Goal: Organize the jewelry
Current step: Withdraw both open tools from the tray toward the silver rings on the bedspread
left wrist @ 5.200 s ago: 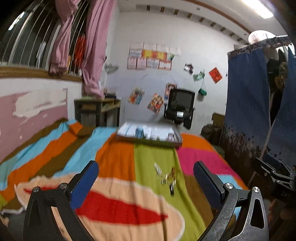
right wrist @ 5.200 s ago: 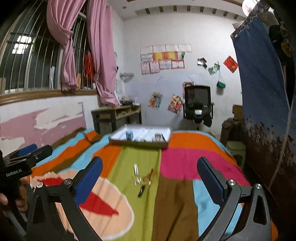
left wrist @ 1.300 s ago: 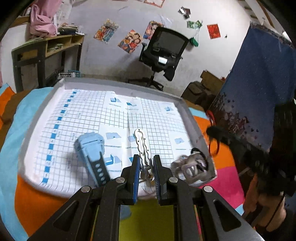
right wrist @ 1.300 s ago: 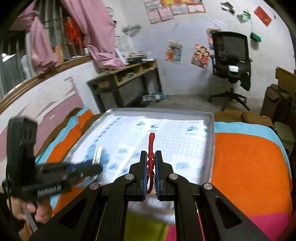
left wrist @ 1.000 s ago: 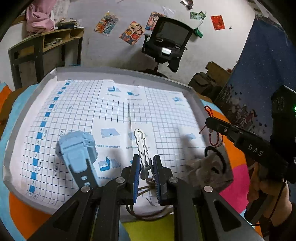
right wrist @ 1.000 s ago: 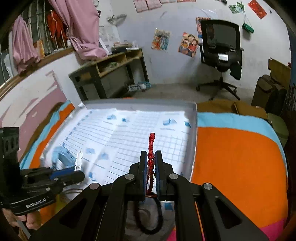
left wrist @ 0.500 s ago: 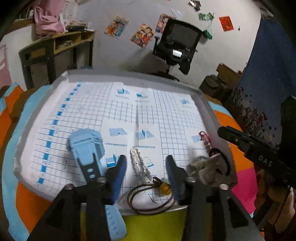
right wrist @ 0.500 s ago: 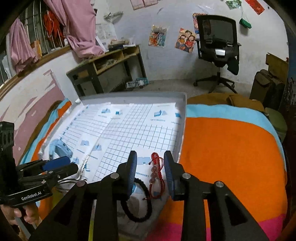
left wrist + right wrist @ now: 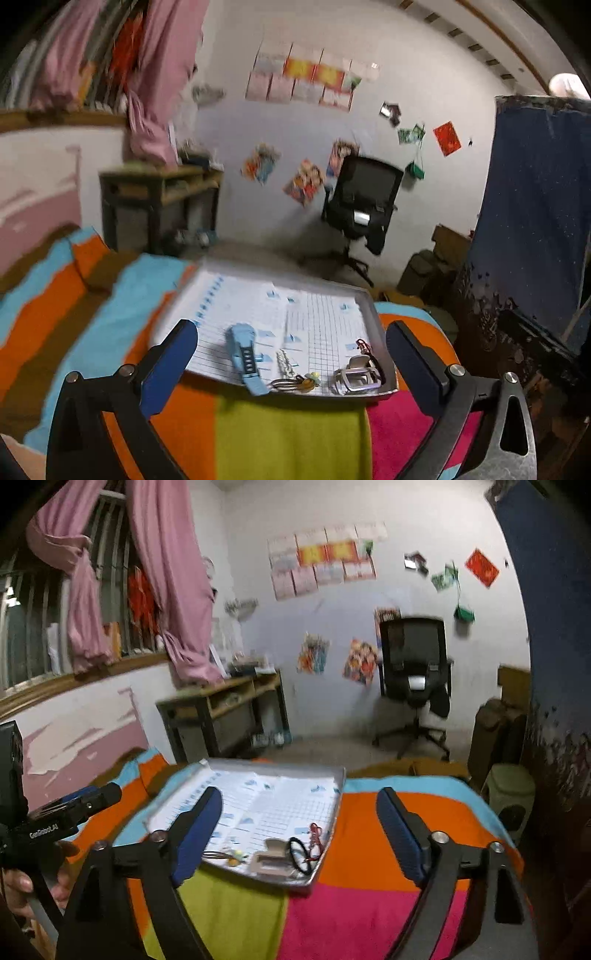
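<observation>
Both the left gripper (image 9: 290, 356) and right gripper (image 9: 299, 823) stood wide open and empty. Ahead of their fingers, the red cord bracelet (image 9: 314, 830) and pale blue watch strap (image 9: 245, 356) lay in the shallow grey tray (image 9: 382, 363). The placing step looked done; any next move would call for finding jewelry outside the tray.

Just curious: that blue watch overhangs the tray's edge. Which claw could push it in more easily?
Probably the left claw: open, with the blue watch almost straight ahead. The right claw faces the tray's other end.

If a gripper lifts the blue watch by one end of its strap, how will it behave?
The blue watch would probably droop: its strap looks like soft rubber and already overhangs the tray edge. The thicker body end likely hangs lowest. It seems unlikely to roll.
</observation>
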A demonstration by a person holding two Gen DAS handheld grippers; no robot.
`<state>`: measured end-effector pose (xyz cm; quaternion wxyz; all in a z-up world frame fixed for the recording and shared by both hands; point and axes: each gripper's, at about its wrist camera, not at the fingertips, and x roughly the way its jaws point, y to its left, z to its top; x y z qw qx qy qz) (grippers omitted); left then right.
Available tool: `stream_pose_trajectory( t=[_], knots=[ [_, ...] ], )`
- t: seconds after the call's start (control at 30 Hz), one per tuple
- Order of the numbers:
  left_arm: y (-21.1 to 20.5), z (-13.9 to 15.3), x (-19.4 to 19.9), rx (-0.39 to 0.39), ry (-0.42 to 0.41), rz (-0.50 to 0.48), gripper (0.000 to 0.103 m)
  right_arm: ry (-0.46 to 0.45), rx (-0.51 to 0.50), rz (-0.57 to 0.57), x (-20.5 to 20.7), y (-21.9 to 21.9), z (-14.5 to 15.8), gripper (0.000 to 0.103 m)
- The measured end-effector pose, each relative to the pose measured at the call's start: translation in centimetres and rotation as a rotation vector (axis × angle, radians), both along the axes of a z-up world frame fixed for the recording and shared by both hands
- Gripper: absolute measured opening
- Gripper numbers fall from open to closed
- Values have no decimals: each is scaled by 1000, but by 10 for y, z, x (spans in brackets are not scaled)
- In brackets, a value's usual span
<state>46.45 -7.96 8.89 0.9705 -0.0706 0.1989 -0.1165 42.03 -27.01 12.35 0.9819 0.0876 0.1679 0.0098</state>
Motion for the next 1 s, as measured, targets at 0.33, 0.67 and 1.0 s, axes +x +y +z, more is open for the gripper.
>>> stream_pose_trajectory(
  t=[0.33,0.67,1.0],
  knots=[
    [27,35,-141,67,-204,113,103,-135,-54,54,-120,35,54,101],
    [59,29,-256,68,-280,156,103,-164,-36,76,-231,68,40,101],
    [84,-14,-312,89,-187,169,103,-121,-53,25,-304,97,-12,101]
  ],
)
